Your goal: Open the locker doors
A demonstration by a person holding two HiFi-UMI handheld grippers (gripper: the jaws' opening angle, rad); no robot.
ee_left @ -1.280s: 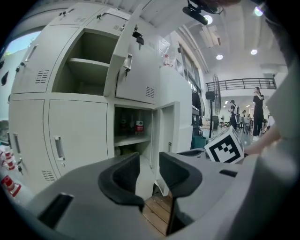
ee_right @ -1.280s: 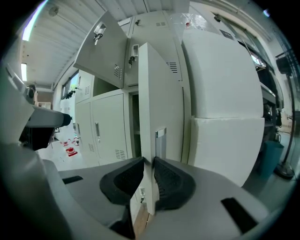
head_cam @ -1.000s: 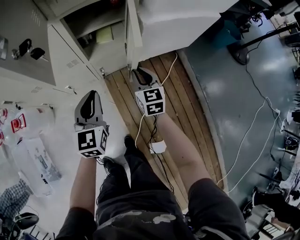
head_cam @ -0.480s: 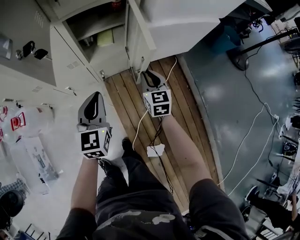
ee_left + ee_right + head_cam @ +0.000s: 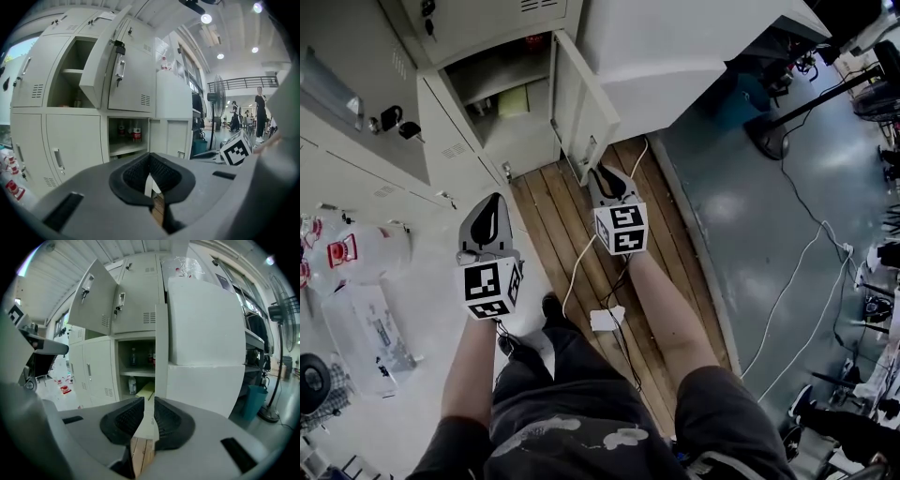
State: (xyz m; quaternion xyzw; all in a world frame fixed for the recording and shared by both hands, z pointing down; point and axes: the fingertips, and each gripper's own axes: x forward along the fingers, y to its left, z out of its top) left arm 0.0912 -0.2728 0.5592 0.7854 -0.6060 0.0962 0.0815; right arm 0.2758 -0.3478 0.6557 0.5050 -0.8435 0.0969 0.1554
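Grey lockers fill the top left of the head view. The lower right locker's door (image 5: 581, 108) stands swung out, showing shelves with bottles (image 5: 136, 133) and a yellow item (image 5: 514, 98). My right gripper (image 5: 599, 172) is at that door's lower free corner. In the right gripper view the door (image 5: 161, 352) is edge-on and runs down between the jaws of this gripper (image 5: 146, 420), which are shut on it. My left gripper (image 5: 493, 202) hovers before the closed lower left door (image 5: 455, 141), shut and holding nothing (image 5: 150, 185). An upper door (image 5: 101, 61) with keys hangs open.
A large white block (image 5: 675, 56) stands right of the open door. Wooden planks (image 5: 572, 234) lie underfoot, with a cable and a white adapter (image 5: 607, 319). Packs of bottles (image 5: 356, 253) lie on the floor at the left. A fan stand (image 5: 769, 131) is at the right.
The lower right door has swung wider, with my right gripper moving right along with it. My left gripper has risen slightly.
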